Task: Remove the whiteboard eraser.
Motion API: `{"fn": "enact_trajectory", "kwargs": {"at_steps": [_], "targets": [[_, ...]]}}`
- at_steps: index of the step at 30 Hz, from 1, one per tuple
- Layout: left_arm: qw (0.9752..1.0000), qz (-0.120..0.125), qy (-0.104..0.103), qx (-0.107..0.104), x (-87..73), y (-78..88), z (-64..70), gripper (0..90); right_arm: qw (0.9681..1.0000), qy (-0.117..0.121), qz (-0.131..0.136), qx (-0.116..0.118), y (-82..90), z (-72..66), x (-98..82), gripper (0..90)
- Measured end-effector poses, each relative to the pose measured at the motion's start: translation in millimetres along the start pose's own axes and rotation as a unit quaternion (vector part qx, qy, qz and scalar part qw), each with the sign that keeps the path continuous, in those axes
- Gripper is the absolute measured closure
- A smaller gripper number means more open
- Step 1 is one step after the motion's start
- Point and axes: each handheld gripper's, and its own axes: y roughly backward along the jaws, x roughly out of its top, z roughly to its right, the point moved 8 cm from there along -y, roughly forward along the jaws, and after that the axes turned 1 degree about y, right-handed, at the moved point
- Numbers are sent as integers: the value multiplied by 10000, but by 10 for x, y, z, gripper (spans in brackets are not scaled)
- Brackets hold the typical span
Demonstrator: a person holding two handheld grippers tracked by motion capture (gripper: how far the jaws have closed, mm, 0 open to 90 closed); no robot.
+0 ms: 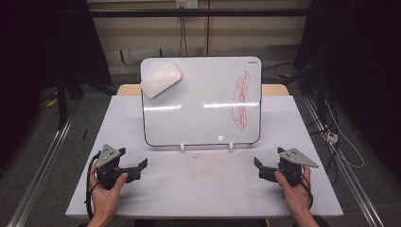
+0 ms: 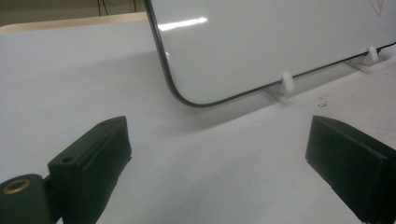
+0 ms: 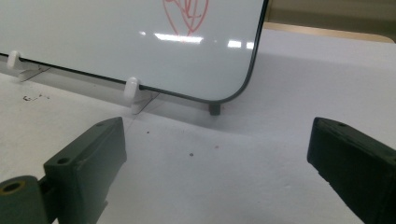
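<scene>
A whiteboard [image 1: 203,109] leans upright on small white clip feet [image 1: 181,146] in the middle of the white table [image 1: 203,189]. A white eraser [image 1: 161,79] clings to its upper left corner, and a red scribble [image 1: 242,101] marks its right side. My left gripper [image 1: 132,158] rests near the table's front left, open and empty, facing the board's lower left corner [image 2: 187,100]. At the front right, my right gripper [image 1: 268,158] is open too, with nothing between its jaws. Its view shows the board's lower right corner [image 3: 233,93] and the foot of the red scribble [image 3: 187,14].
Small dark specks lie on the table in front of the board [image 3: 190,153]. A wooden surface [image 1: 274,89] juts out behind the white table. Cables [image 1: 340,142] run over the floor at the right, and metal rails [image 1: 42,165] flank both sides.
</scene>
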Motion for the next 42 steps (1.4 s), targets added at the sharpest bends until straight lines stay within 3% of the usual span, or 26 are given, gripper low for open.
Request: {"fn": "enact_trajectory", "kwargs": {"at_steps": [4,14,18,19,23,25,26,29,31,32,42], "targets": [[9999,-114,-113,-51,-2,-21,32,66,10000,-18,-10,8,-1,13,-3,45],[9992,-252,-89,-280,-6,-111,70,48,10000,-49,-41,14,-10,13,-11,46],[9993,-244,-228,-195,35,-135,70,37,10000,-36,-40,41,-4,1,-11,45],[9993,-230,-248,-132,56,-147,67,37,10000,-36,-40,41,-4,1,-11,45],[9988,-286,-350,-211,161,-169,93,40,10000,-62,-46,47,-4,14,-18,45],[9986,-261,-460,-80,226,-182,87,47,9999,-90,-50,48,-9,24,-20,47],[9980,-284,-541,-174,266,-190,98,56,9999,-103,-54,61,-9,25,-19,49],[9969,-302,-724,-36,335,-189,92,47,9999,-96,-50,52,-12,19,-16,48],[9964,-238,-783,-232,393,-184,107,36,9999,-92,-41,48,-11,20,-13,48],[9959,-235,-838,-229,424,-184,105,30,9999,-99,-55,54,-12,20,-17,48],[9953,-75,-910,-319,835,-299,135,45,9999,-93,-54,80,-20,1,-7,47]]}}
